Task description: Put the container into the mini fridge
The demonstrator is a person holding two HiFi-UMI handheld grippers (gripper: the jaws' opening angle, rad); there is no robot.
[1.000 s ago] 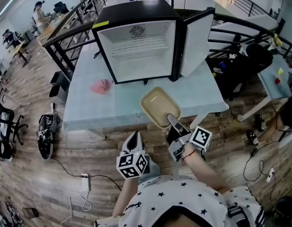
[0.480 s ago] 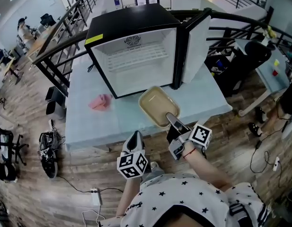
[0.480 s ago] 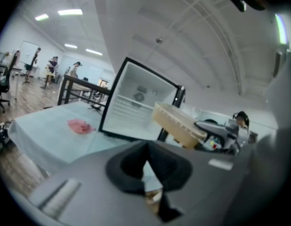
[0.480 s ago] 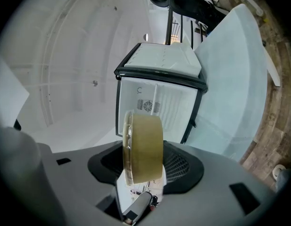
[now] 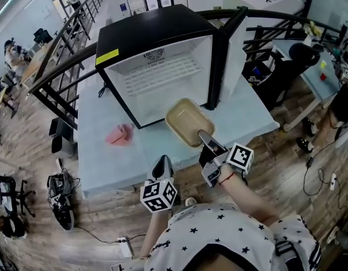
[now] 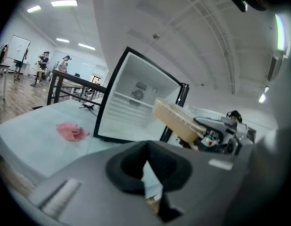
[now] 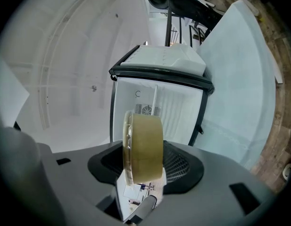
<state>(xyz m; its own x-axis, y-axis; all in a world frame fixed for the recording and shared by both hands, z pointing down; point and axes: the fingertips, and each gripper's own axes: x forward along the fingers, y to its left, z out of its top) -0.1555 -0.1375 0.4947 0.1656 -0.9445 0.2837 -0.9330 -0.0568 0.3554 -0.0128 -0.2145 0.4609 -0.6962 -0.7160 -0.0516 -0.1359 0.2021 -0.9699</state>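
The beige, empty container (image 5: 188, 122) hangs tilted in the air just before the open mini fridge (image 5: 157, 75), and my right gripper (image 5: 203, 137) is shut on its near rim. In the right gripper view the container (image 7: 143, 147) stands edge-on between the jaws, with the white fridge interior (image 7: 157, 109) behind it. The left gripper view shows the container (image 6: 176, 121) from the side, level with the fridge's opening (image 6: 136, 102). My left gripper (image 5: 162, 167) hovers at the table's front edge, jaws together and holding nothing.
The fridge door (image 5: 233, 52) stands swung open to the right. A pink cloth (image 5: 120, 134) lies on the light blue table (image 5: 247, 117) left of the fridge. A black railing, desks and chairs surround the table on the wooden floor.
The container, still in my right gripper, has moved forward and now sits closer to the fridge's opening. My left gripper stays by the table's front edge.
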